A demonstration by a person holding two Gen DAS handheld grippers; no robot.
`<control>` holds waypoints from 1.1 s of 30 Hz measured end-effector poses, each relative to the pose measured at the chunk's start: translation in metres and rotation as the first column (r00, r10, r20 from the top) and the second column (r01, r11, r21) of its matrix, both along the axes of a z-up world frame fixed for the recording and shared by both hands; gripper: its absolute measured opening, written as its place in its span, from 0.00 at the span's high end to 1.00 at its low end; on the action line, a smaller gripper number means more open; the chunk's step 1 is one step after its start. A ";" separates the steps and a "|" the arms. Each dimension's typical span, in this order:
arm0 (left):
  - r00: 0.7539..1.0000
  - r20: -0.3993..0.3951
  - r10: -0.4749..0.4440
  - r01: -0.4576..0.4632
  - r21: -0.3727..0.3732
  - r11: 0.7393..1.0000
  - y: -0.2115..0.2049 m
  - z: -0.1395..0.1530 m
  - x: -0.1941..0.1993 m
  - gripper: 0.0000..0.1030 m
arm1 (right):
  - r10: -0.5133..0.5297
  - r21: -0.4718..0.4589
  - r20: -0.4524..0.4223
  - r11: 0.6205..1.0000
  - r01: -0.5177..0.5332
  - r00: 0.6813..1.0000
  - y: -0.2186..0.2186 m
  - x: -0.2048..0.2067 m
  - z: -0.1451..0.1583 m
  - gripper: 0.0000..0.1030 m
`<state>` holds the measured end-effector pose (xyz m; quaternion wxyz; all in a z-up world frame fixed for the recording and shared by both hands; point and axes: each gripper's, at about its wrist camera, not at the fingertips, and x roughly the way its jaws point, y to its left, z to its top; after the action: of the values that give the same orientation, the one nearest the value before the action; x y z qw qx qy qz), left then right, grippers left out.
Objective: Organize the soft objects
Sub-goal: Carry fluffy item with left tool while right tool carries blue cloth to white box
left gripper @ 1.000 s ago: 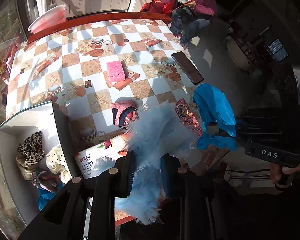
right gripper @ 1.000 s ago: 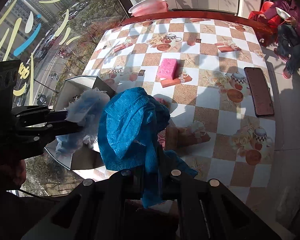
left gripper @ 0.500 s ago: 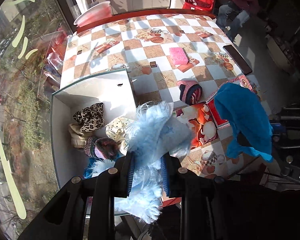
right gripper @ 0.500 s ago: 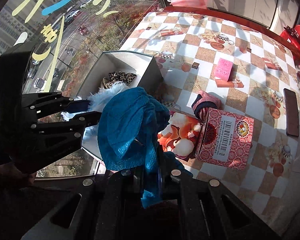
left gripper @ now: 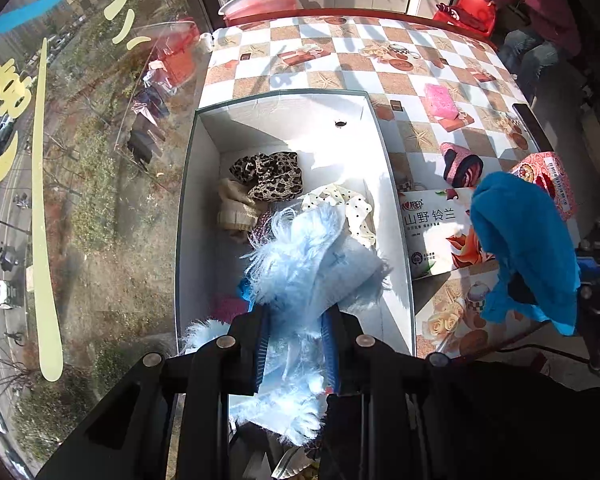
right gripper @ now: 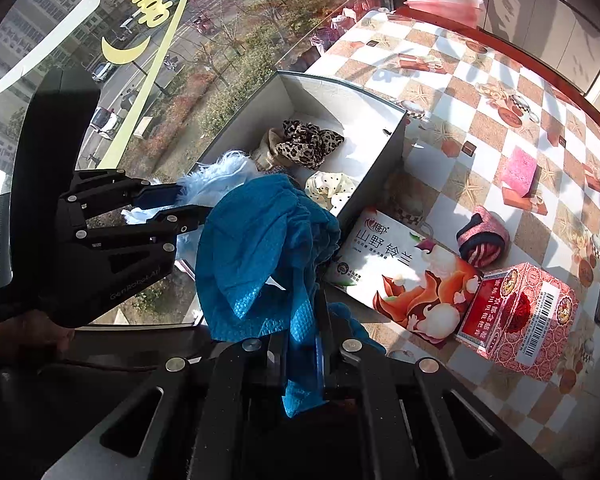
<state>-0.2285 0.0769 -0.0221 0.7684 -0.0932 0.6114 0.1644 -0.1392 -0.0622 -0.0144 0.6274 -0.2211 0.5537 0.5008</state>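
A person holds two grippers above a checked table (left gripper: 340, 68) by a window, both pointing steeply down. The left gripper (left gripper: 296, 344) hangs over an open white box (left gripper: 284, 128) at the table's window side; its jaws are nearly closed, pinching a fluffy pale-blue cloth (left gripper: 312, 264) whose fringe spills out above and below the fingers. The right gripper (right gripper: 304, 344) has its jaws fully closed on a deep-blue cloth (right gripper: 260, 248), which drapes in a loose bunch beside the box, over the table's near edge and a flat printed carton (right gripper: 404, 268). Inside the box lie a leopard-print piece (left gripper: 268, 176), a beige piece and a cream dotted piece (left gripper: 348, 208). A rolled striped sock (left gripper: 460, 164) and a pink sponge (left gripper: 440, 98) sit on the table outside it. The risks, as I judge them: the fluffy cloth is wide and light, so if released off-centre part of it could catch on the box wall and trail outside. The two cloths hang close together, so the deep-blue one could snag the left gripper or brush the carton as it comes across.
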 end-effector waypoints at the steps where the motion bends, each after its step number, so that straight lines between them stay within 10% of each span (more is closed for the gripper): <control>1: 1.000 -0.002 0.011 -0.011 0.000 1.000 0.003 0.000 -0.004 0.75 | 0.011 0.001 0.000 1.000 -0.011 1.000 0.003 -0.003 0.000 0.90; 33: 0.977 -0.050 0.207 -0.213 -0.165 0.963 0.045 -0.031 -0.046 0.75 | 0.054 0.053 -0.016 0.997 -0.053 0.998 0.104 -0.008 0.009 0.90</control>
<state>-0.2749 0.1218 -0.0532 0.7258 -0.2199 0.6223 0.1938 -0.1477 0.0414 -0.0053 0.6145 -0.2148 0.5400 0.5336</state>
